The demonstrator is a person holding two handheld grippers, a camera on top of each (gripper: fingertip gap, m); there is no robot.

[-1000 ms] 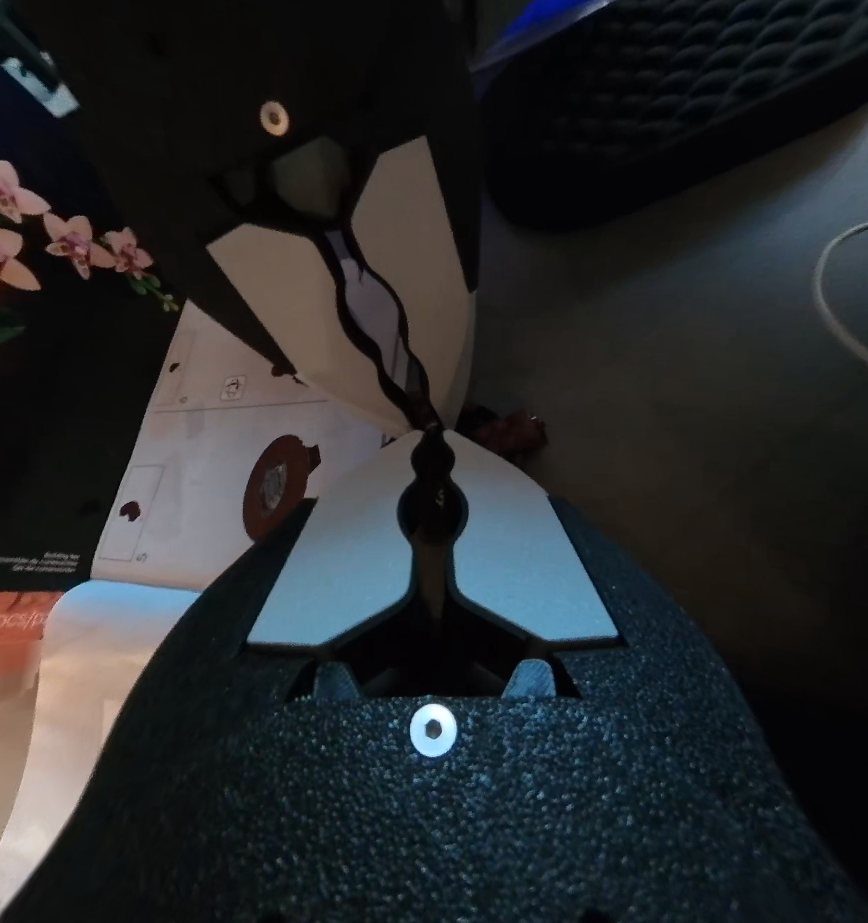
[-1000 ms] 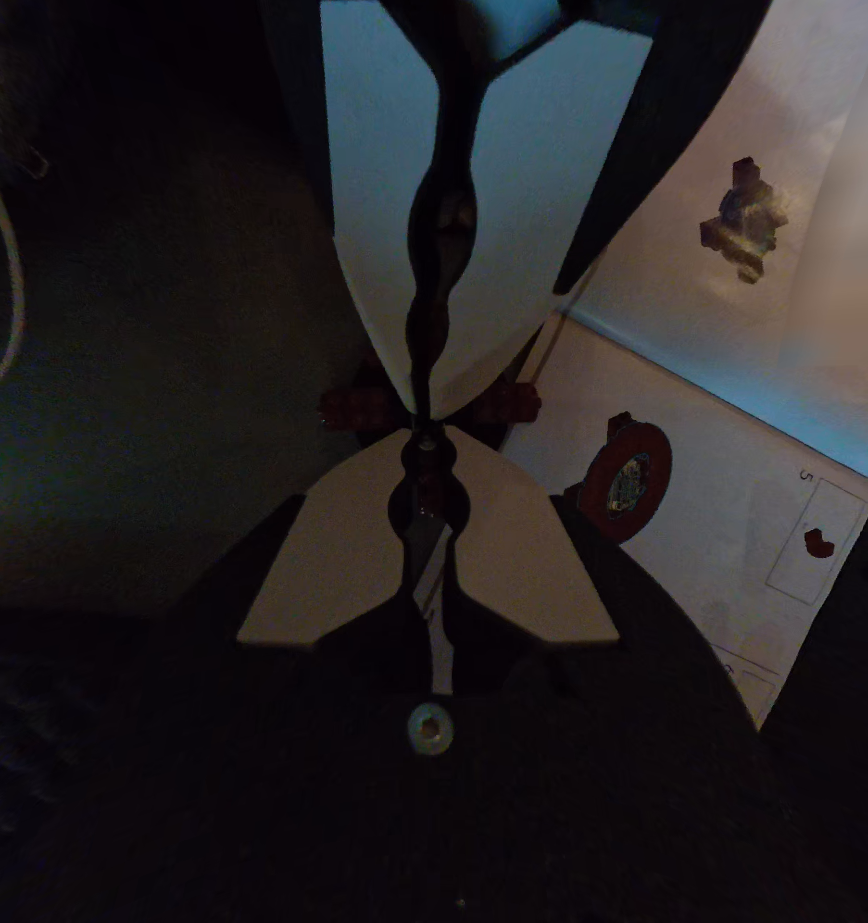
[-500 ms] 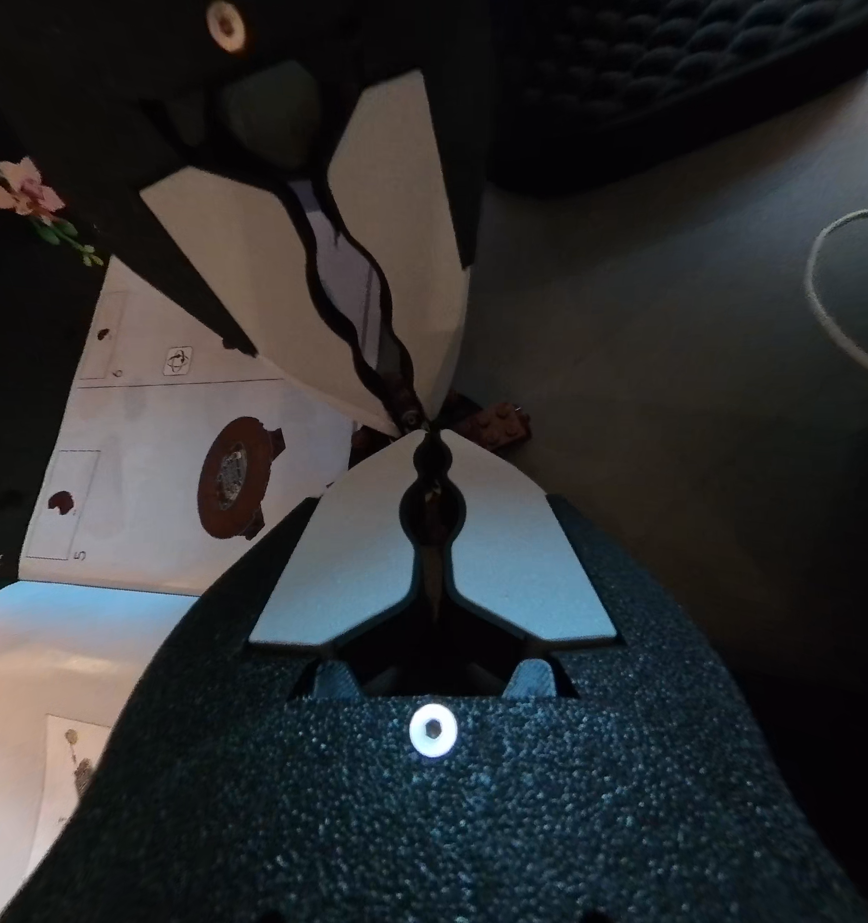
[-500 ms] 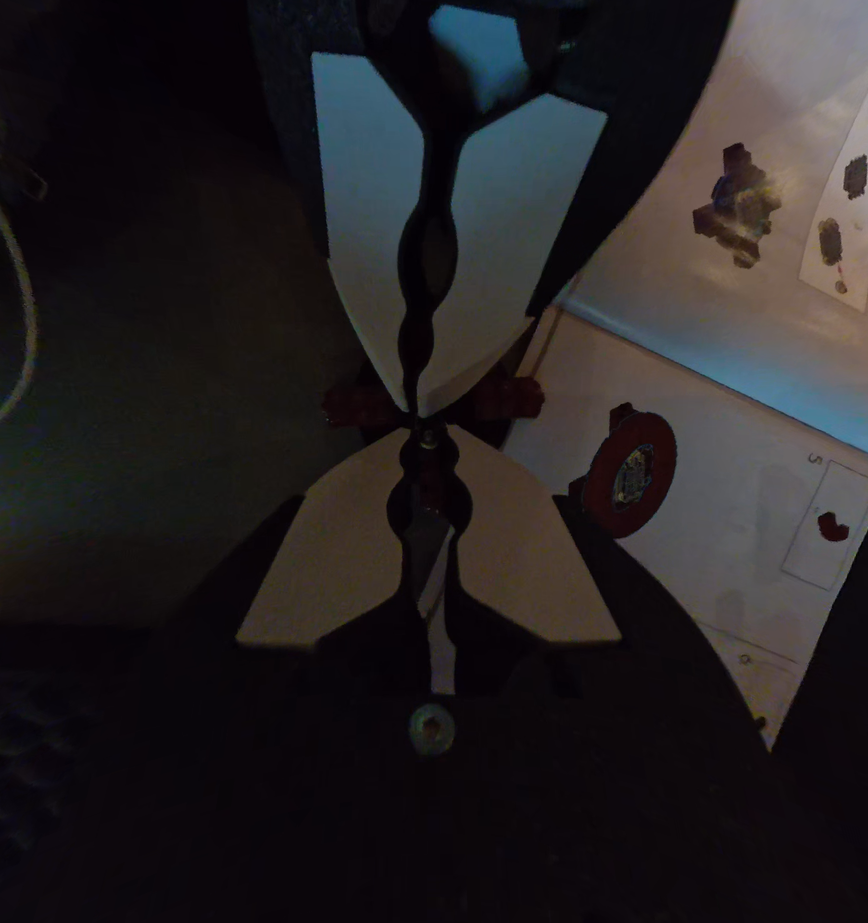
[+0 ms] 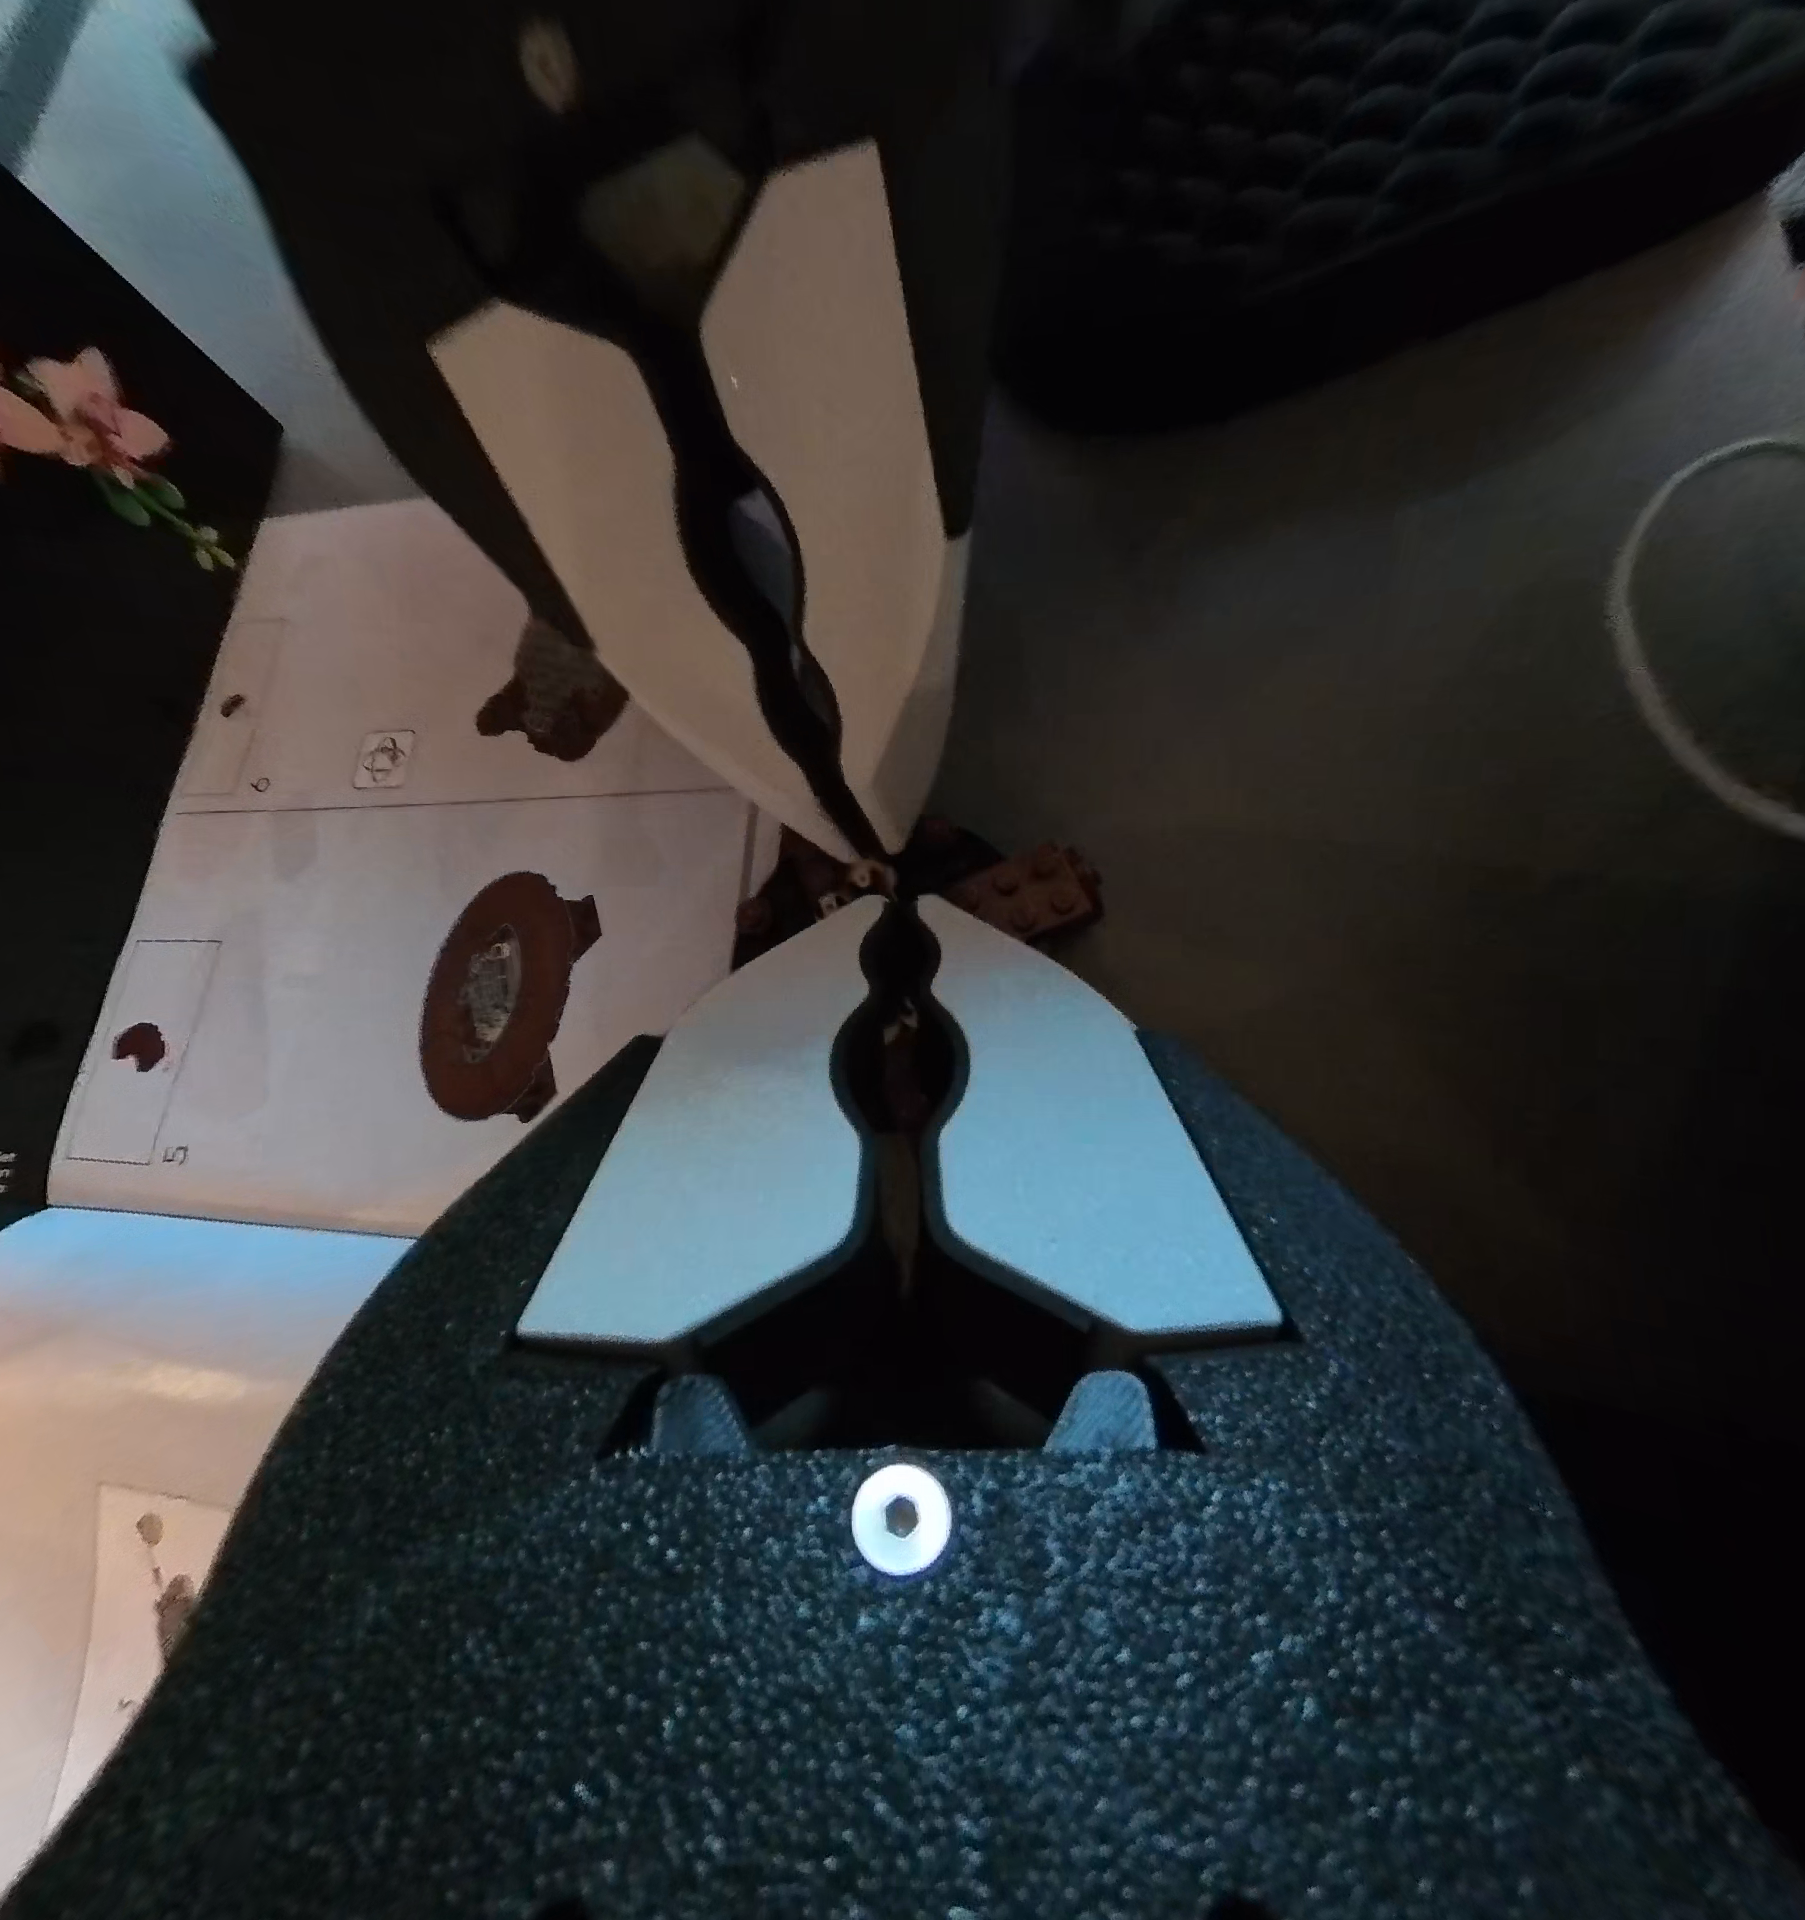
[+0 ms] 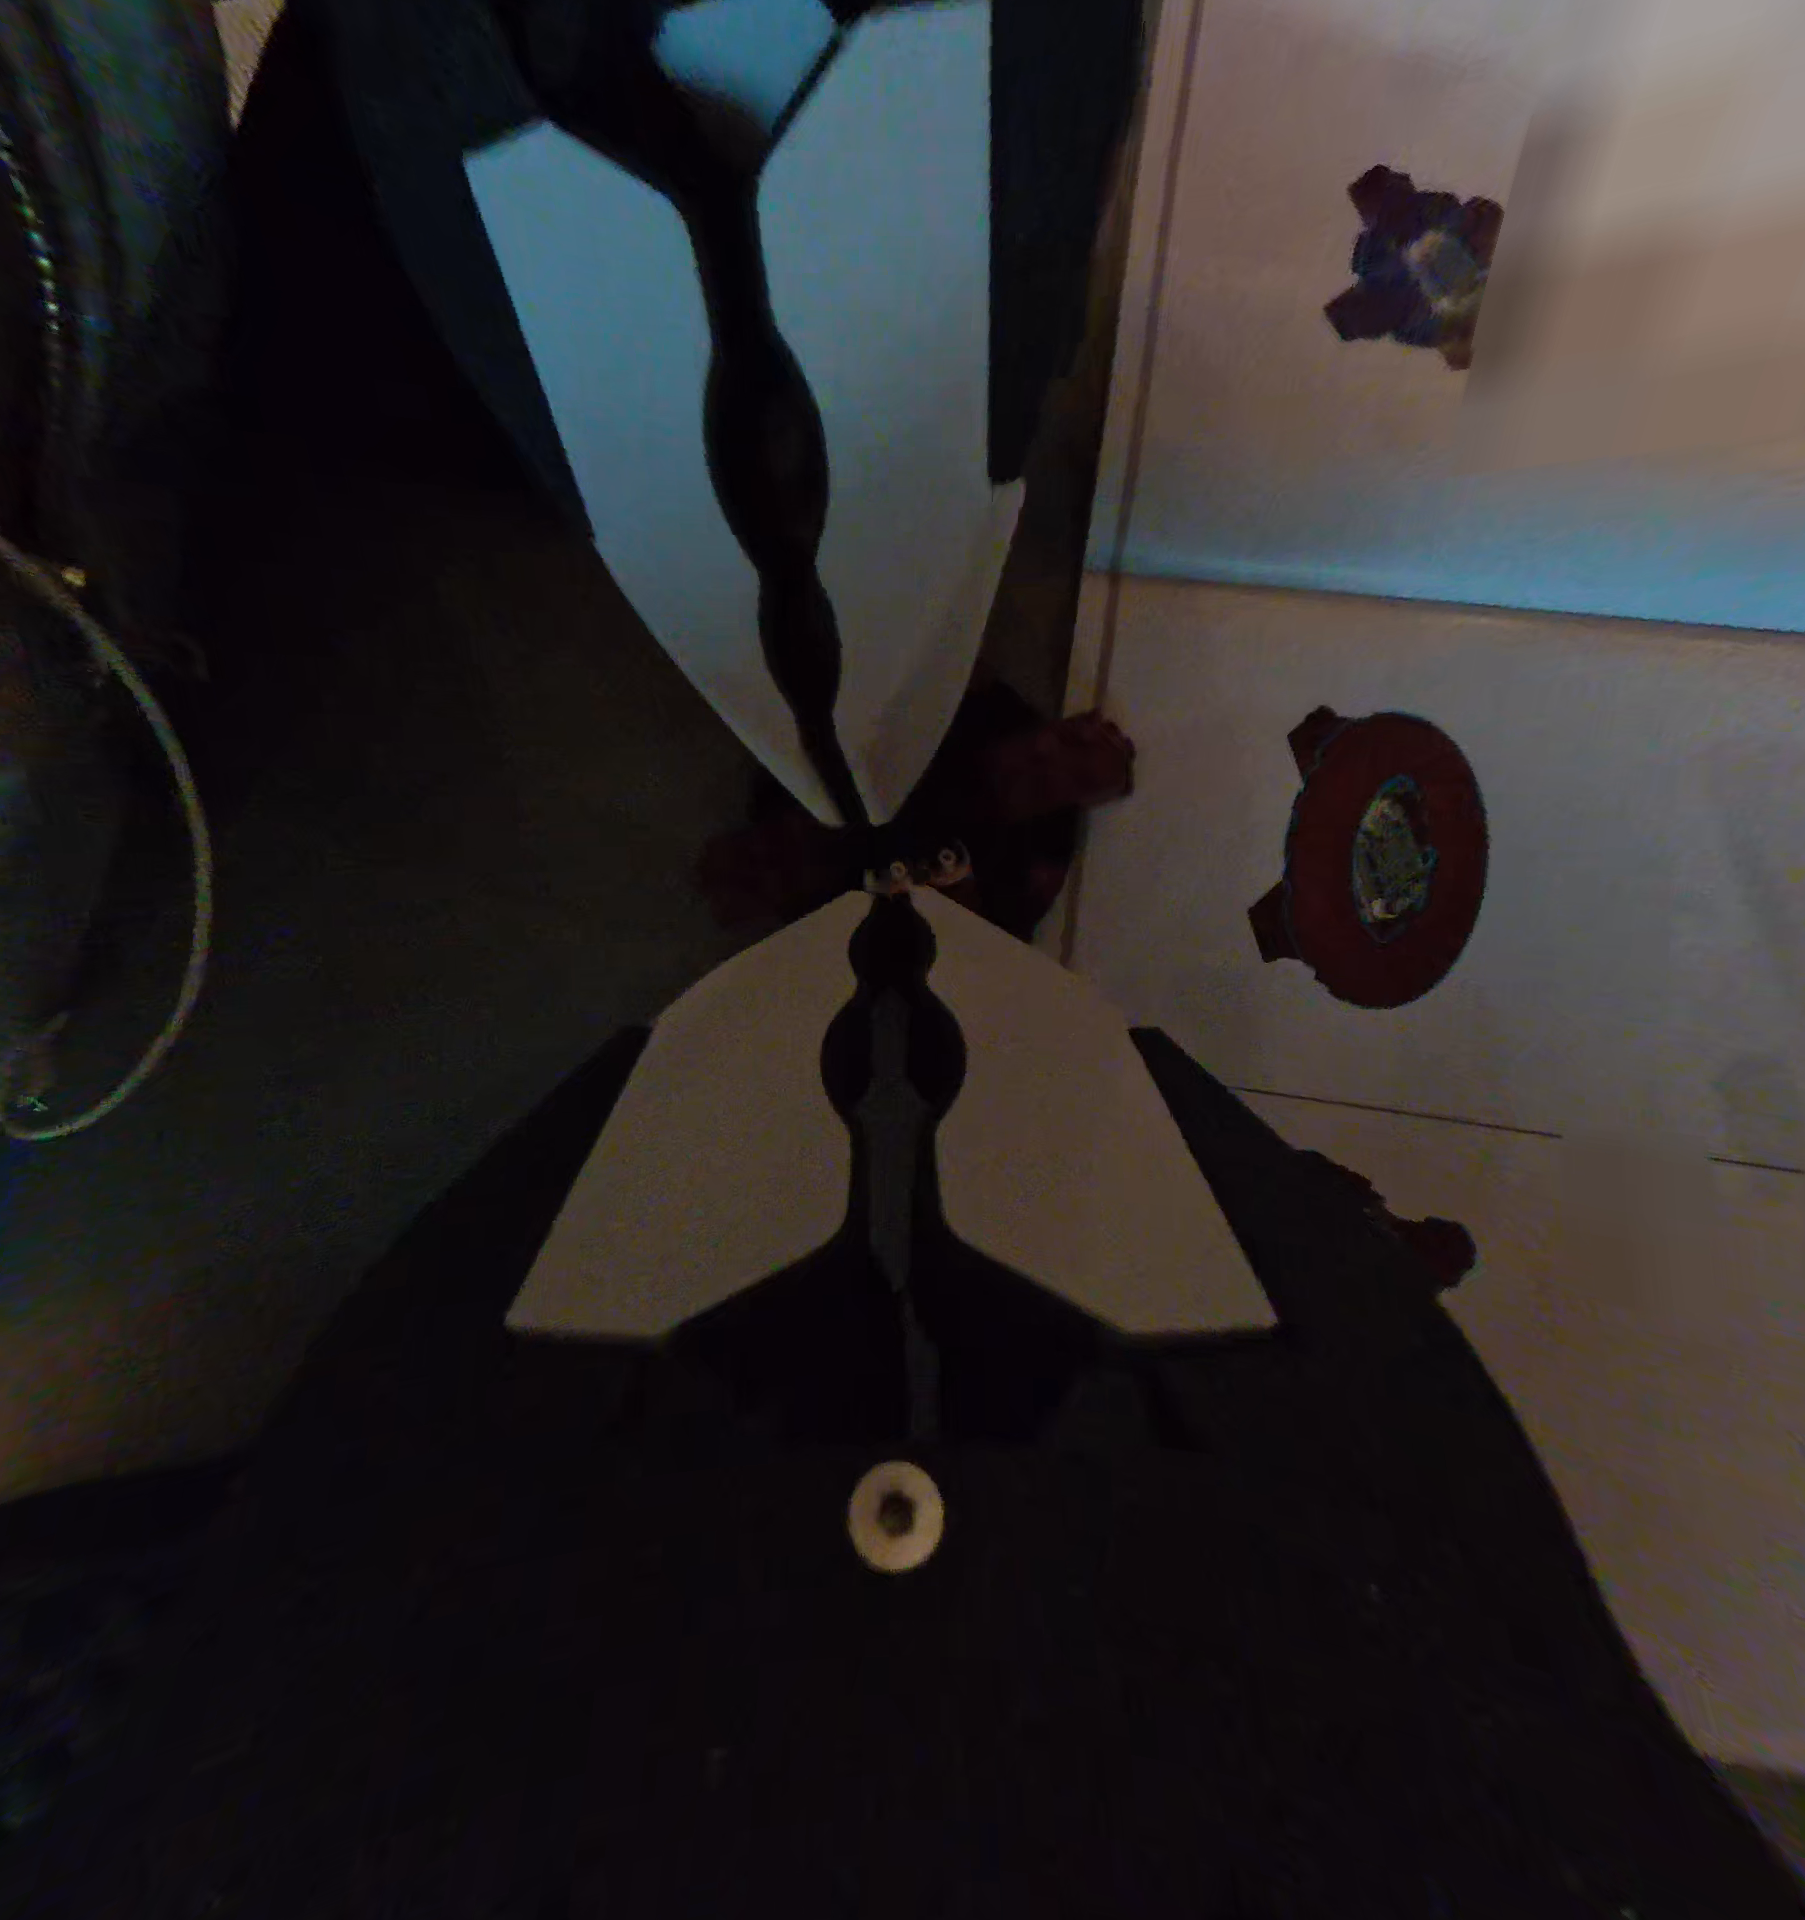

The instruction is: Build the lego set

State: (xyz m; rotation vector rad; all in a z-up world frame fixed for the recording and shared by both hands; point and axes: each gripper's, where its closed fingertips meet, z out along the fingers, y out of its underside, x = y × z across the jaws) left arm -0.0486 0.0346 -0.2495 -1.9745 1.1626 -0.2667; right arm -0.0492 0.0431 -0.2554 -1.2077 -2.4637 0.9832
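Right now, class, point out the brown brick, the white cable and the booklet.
brown brick (image 5: 1033, 894), left wrist view, its studded top.
white cable (image 5: 1656, 665), left wrist view, the loop's left curve.
booklet (image 6: 1604, 831), right wrist view, bare page beside the printed red disc.

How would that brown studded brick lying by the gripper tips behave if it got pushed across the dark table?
The brown studded brick looks like small hard plastic, so probably stiff and light. It lies flat on the dark table, so it should slide rather than roll or tip. Its size suggests even a slight nudge could skitter it away.
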